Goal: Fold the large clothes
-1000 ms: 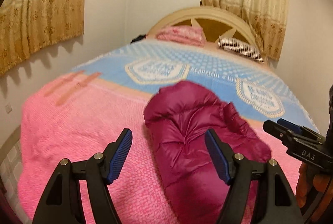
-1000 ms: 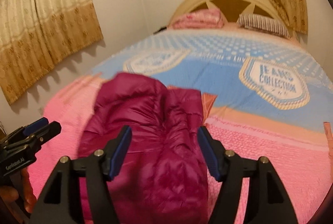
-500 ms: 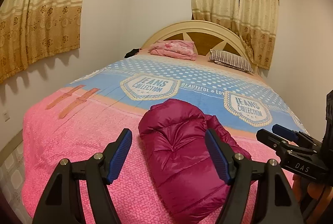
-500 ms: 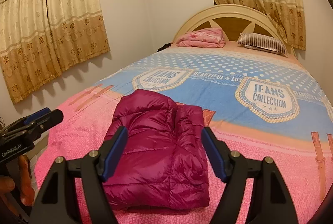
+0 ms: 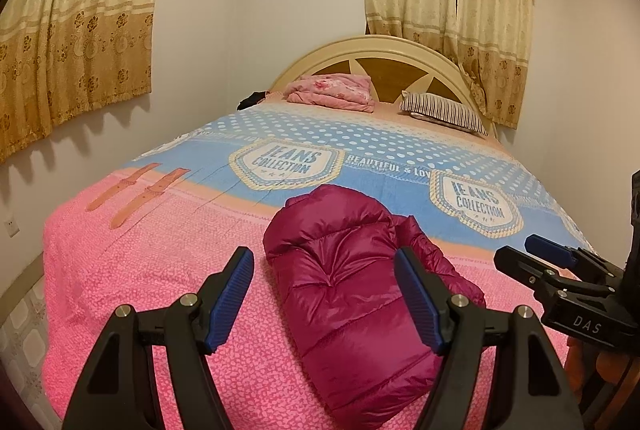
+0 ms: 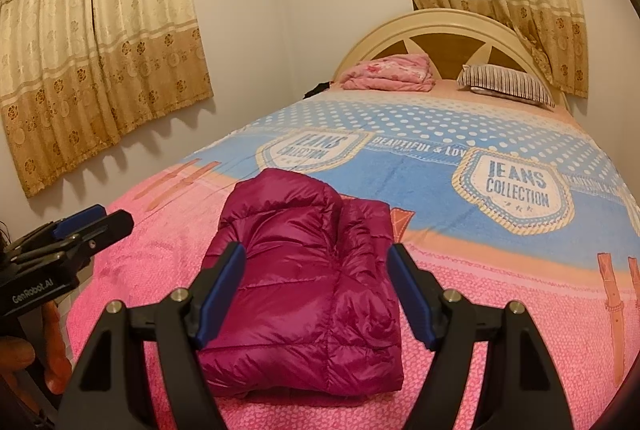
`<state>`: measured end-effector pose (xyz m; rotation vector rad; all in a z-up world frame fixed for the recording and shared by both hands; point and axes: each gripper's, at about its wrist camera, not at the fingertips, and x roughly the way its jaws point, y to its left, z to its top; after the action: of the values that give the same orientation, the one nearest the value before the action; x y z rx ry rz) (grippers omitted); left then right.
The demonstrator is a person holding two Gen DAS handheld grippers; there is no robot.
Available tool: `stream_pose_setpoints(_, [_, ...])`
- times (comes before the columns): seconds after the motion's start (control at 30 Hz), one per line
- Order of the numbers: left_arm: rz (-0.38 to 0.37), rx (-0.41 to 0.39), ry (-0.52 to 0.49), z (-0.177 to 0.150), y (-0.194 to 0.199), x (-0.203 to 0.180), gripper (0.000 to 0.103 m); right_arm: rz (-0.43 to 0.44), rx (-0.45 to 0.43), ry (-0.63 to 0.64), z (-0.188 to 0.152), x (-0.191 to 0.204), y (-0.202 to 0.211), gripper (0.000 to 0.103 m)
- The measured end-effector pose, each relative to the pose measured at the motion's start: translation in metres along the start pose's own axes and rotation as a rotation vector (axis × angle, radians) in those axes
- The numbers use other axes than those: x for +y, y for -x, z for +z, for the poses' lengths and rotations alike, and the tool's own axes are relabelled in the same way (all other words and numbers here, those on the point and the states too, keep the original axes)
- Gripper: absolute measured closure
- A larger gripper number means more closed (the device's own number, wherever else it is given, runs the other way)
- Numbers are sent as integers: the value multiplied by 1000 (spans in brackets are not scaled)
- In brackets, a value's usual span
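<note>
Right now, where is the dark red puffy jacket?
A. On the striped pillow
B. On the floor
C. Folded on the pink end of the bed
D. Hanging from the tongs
C: the jacket lies folded on the bedspread's pink part, with both tongs open and clear of it.

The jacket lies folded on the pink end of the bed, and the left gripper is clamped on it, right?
Not quite. The jacket does lie folded on the pink end of the bed, but the left gripper is open and holds nothing, as the left wrist view shows.
</note>
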<state>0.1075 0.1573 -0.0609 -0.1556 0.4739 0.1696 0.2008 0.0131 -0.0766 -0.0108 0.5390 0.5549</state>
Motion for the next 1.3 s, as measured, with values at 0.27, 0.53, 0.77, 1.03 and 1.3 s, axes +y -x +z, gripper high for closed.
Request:
stream_pose_setpoints(0.27, [2, 2, -1, -1, -1, 0, 30, 0, 1, 1, -1, 0, 1, 27])
stream_pose_setpoints(0.53, [2, 3, -4, 0, -2, 2, 30, 1, 1, 0, -1, 0, 1, 27])
stream_pose_setpoints(0.77, [21, 10, -7, -1, -6, 3, 30, 3, 7, 1, -5, 2, 2, 27])
stream_pose_setpoints(1.03, [34, 3, -12, 0, -6, 5, 30, 2, 6, -4, -6, 2, 2, 27])
stream_pose_setpoints(1.3, [8, 5, -19, -1, -6, 0, 30, 4, 1, 13, -4, 5, 4, 27])
